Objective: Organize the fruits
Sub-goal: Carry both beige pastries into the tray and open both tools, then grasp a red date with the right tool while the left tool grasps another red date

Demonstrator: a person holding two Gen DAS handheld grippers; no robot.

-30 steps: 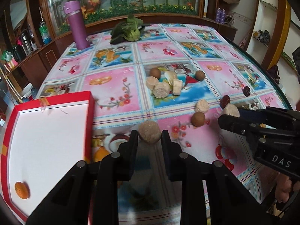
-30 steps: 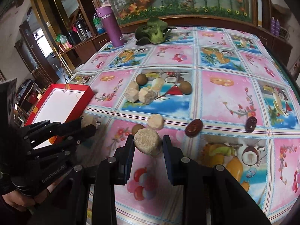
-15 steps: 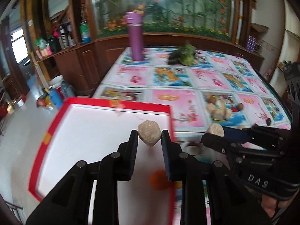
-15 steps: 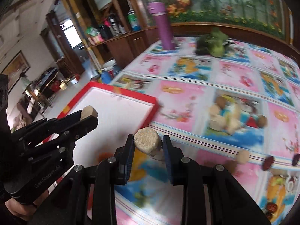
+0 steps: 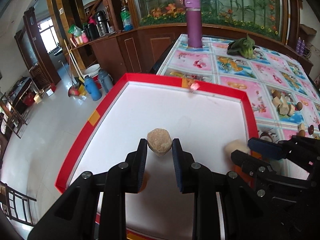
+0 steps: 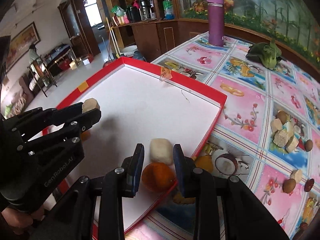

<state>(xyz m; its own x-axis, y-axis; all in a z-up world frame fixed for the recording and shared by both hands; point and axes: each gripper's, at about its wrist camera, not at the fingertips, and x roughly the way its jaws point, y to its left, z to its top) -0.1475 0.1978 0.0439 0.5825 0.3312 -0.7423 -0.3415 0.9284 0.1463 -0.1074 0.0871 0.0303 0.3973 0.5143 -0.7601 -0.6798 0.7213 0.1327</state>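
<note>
Left gripper (image 5: 159,150) clamps a rough tan lump (image 5: 159,144) over the white floor of the red-rimmed tray (image 5: 220,91). Right gripper (image 6: 159,156) has its jaws apart; pale chunk (image 6: 161,153) sits between them, probably untouched, blurred in the left view. Orange fruit (image 6: 158,177) partly hidden by the fingers, near the tray's right rim. Loose fruit pile (image 6: 288,134) on the glossy tablecloth (image 6: 250,100), well apart.

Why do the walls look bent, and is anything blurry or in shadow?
Left wrist view: the fisheye lens bows the cabinets and doorway; the pale chunk by the right gripper is smeared with motion blur, while the chunk in the left gripper is sharp. Right wrist view: a soft grey shadow lies on the white tray under the left gripper.
</note>
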